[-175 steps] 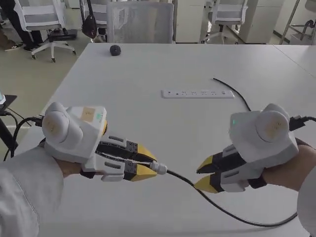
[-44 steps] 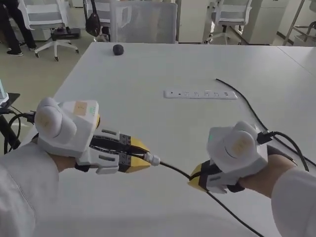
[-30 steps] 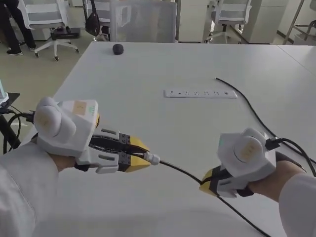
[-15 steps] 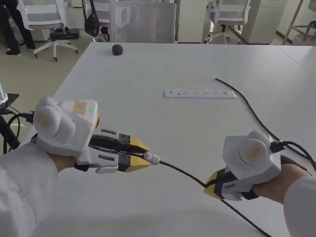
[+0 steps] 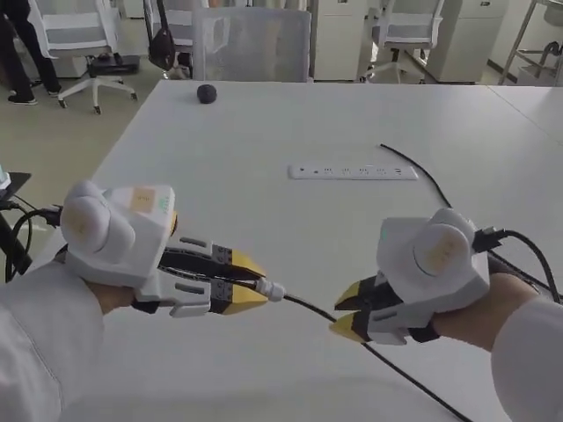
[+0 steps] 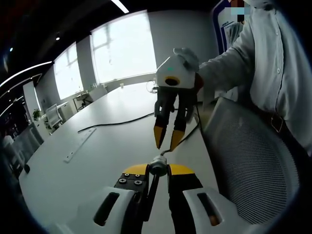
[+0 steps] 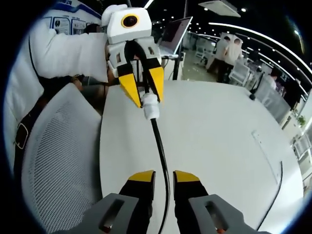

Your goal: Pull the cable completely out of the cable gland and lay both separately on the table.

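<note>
White gland (image 5: 273,291) is pinched in the left gripper (image 5: 257,286), its black cable (image 5: 308,304) passing through the right gripper (image 5: 341,314), whose jaws stand apart.

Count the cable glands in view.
1: the cable gland is clamped at the tips of the left gripper, with the black cable running out of it.

The left gripper (image 5: 257,285) holds the white cable gland (image 5: 274,291) between its closed yellow jaws, above the white table (image 5: 264,158). The black cable (image 5: 303,303) runs from the gland to the right gripper (image 5: 345,311), whose jaws stand apart around it, and goes on toward the lower right.
</note>
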`<control>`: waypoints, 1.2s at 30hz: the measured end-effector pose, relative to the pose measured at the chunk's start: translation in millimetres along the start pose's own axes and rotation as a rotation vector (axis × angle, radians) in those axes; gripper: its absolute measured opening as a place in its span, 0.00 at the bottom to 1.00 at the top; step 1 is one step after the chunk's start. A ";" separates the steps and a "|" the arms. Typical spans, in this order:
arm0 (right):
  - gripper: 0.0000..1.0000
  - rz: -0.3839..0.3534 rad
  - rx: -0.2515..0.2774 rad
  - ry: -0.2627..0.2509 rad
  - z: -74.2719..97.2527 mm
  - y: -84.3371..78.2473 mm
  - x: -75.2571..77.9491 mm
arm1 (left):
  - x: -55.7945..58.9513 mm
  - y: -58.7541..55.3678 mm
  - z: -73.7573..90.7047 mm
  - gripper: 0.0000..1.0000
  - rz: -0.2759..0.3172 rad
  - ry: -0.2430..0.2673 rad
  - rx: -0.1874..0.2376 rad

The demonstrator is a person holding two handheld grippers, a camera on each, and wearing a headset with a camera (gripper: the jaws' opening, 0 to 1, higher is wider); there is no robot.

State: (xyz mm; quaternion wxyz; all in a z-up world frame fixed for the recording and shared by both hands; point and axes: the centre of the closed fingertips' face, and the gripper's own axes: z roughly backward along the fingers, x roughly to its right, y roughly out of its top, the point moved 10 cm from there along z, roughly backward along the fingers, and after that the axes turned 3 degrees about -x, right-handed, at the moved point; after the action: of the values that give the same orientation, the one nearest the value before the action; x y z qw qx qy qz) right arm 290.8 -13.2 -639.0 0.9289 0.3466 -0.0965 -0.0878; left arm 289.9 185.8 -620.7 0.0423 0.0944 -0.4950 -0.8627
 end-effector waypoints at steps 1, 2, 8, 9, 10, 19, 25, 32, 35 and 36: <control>0.10 0.010 0.009 -0.001 0.4 5.6 -0.6 | 0.0 0.3 -0.3 0.15 -0.001 -0.001 0.001; 0.10 0.025 0.021 0.000 0.5 13.7 -1.8 | 0.2 0.8 -0.5 0.15 -0.001 -0.002 0.001; 0.09 0.112 0.052 0.013 -4.2 39.1 -9.2 | 1.1 1.3 -0.7 0.15 0.002 -0.004 0.002; 0.08 0.120 0.052 0.017 -5.5 40.2 -10.2 | 1.2 1.3 -0.6 0.15 0.001 -0.003 0.002; 0.08 0.130 0.045 0.021 -7.9 41.0 -11.3 | 1.3 1.3 -0.4 0.15 0.001 -0.003 0.002; 0.00 0.180 0.017 0.010 -14.5 34.4 -11.3 | 2.4 0.0 -0.7 0.15 -0.002 -0.002 -0.002; 0.00 0.179 -0.017 -0.009 -13.5 16.0 -5.0 | -0.2 -1.2 3.6 0.15 0.004 0.009 0.005; 0.00 0.140 -0.037 -0.021 -15.2 -4.7 1.4 | -1.5 -3.3 8.5 0.15 0.007 0.027 0.006; 0.00 0.129 -0.045 -0.022 -15.7 -10.7 2.5 | -1.8 -4.6 11.2 0.15 0.011 0.033 0.005; 0.00 0.123 -0.047 -0.021 -15.7 -12.4 2.7 | -2.0 -5.3 12.5 0.15 0.012 0.036 0.004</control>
State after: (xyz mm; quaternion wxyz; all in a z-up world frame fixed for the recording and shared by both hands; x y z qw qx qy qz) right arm 296.1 -13.2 -658.5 0.9394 0.3171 -0.1253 -0.0362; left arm 289.4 199.4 -618.9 0.0564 0.1070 -0.4965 -0.8596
